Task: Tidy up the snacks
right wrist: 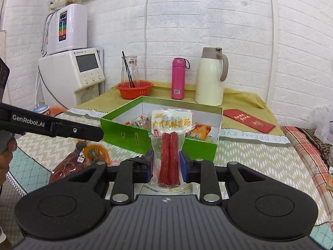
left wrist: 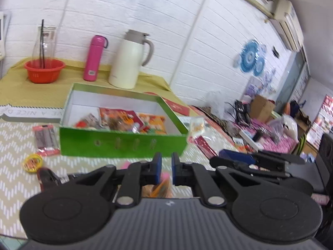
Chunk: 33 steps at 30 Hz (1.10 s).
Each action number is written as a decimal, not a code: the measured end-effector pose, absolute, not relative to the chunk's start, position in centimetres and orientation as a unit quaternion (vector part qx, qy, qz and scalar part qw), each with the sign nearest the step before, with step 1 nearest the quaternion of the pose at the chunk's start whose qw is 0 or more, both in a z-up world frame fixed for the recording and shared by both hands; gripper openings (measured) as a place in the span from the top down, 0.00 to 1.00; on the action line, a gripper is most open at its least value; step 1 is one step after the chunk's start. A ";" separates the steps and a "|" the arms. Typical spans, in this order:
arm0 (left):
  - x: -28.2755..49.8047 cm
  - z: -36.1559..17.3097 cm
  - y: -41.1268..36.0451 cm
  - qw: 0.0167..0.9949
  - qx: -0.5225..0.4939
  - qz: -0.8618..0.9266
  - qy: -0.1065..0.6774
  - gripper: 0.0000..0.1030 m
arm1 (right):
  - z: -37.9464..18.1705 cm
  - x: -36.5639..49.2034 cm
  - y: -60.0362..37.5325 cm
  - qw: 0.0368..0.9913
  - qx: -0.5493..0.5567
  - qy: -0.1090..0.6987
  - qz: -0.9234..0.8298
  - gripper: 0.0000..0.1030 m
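The left tool (left wrist: 166, 169), with black arms and blue pads, has its jaws nearly together, and an orange snack packet (left wrist: 160, 187) shows below the narrow gap. Ahead on the chevron-patterned bench (left wrist: 12, 141) stands an open green cardboard box (left wrist: 122, 143) holding several colourful snack packets (left wrist: 124, 120). Left of the box lie a red-edged dark packet (left wrist: 44, 139) and a yellow ring-shaped packet (left wrist: 32, 162). Behind stand a red plastic bowl (left wrist: 44, 70), a pink flask (left wrist: 94, 58) and a cream jug (left wrist: 130, 59). The right tool (left wrist: 256, 160) reaches in at right.
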<state>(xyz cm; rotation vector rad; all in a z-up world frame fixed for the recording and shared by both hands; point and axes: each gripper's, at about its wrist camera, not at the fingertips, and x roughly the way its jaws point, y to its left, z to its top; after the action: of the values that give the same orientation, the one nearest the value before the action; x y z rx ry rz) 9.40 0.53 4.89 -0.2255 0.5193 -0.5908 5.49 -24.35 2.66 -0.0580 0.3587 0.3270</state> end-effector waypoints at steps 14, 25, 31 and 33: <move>14.4 2.2 2.9 0.910 -0.093 -0.266 0.304 0.42 | 1.9 12.1 -24.0 0.968 0.013 0.194 0.159 0.52; 12.7 -2.5 0.0 0.888 0.068 -0.321 0.322 0.51 | 1.4 11.7 -23.3 0.965 0.001 0.203 0.169 0.50; 13.3 -3.8 -0.1 0.890 0.078 -0.299 0.334 0.61 | 1.5 11.0 -23.3 0.965 -0.003 0.201 0.169 0.49; 13.0 -3.7 -0.3 0.894 0.095 -0.289 0.330 0.69 | 1.6 11.0 -23.4 0.965 0.000 0.201 0.169 0.49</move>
<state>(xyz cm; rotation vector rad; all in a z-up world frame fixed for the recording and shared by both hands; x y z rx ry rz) 13.00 -0.28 -3.74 0.1966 0.6847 -0.5986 11.01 -23.37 1.58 -0.0004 0.4070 0.3416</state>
